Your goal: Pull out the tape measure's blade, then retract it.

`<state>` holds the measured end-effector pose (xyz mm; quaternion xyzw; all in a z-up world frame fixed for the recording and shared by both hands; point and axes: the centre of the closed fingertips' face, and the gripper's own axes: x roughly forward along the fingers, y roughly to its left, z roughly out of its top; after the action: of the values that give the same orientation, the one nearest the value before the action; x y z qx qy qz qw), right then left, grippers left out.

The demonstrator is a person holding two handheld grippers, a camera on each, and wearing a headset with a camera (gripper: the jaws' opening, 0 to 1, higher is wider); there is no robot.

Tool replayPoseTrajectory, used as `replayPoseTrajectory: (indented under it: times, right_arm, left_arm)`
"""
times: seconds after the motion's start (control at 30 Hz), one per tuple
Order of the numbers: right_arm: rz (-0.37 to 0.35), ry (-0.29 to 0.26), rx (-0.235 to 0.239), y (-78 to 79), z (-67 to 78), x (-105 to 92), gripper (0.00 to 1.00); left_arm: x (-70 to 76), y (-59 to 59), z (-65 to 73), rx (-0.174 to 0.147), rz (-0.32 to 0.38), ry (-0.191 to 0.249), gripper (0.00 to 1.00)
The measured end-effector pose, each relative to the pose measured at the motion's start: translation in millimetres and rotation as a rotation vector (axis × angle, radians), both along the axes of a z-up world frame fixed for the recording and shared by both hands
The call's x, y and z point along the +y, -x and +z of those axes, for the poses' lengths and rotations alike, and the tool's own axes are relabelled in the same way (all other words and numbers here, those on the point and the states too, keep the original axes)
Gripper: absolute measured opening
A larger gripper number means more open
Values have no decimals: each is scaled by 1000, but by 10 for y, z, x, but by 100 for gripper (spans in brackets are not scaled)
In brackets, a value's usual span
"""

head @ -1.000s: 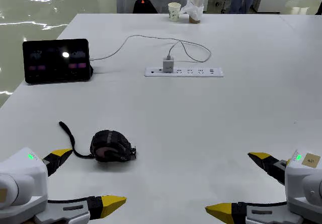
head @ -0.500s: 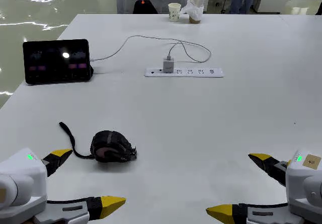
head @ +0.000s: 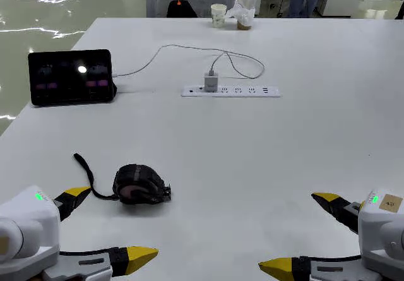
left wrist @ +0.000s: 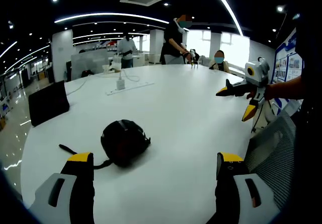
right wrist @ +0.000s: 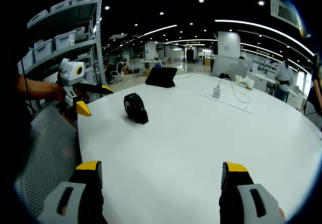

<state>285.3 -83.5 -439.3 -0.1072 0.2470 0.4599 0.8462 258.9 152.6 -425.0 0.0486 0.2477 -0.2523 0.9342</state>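
A black tape measure (head: 140,184) with a black wrist strap (head: 85,170) lies on the white table (head: 252,142), left of centre and near the front edge; its blade is fully wound in. My left gripper (head: 104,224) stands open at the bottom left, just in front of the tape measure (left wrist: 124,142) and apart from it. At the bottom right my right gripper (head: 302,233) is open too, with nothing between its yellow-tipped jaws. In the right gripper view the tape measure (right wrist: 136,107) sits off to the left, beyond the jaws, with the left gripper (right wrist: 93,99) past it.
A dark tablet (head: 71,76) stands at the far left. A white power strip (head: 230,91) with a charger and cable lies mid-table. Cups (head: 219,14) stand at the far edge. People stand beyond the table in the left gripper view.
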Motion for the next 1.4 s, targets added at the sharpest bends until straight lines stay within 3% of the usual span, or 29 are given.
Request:
replayPoseTrajectory:
  times: [0.7, 0.83, 1.4]
  right_arm:
    - [26, 23, 10, -70, -49, -12, 98]
    - [50, 19, -20, -91, -18, 18, 97]
    - [100, 41, -12, -231, -54, 91, 94]
  left_arm:
    - [8, -72, -2, -8, -29, -12, 99]
    - [14, -97, 2, -7, -39, -15, 99]
    - [75, -241, -23, 2, -77, -32, 96]
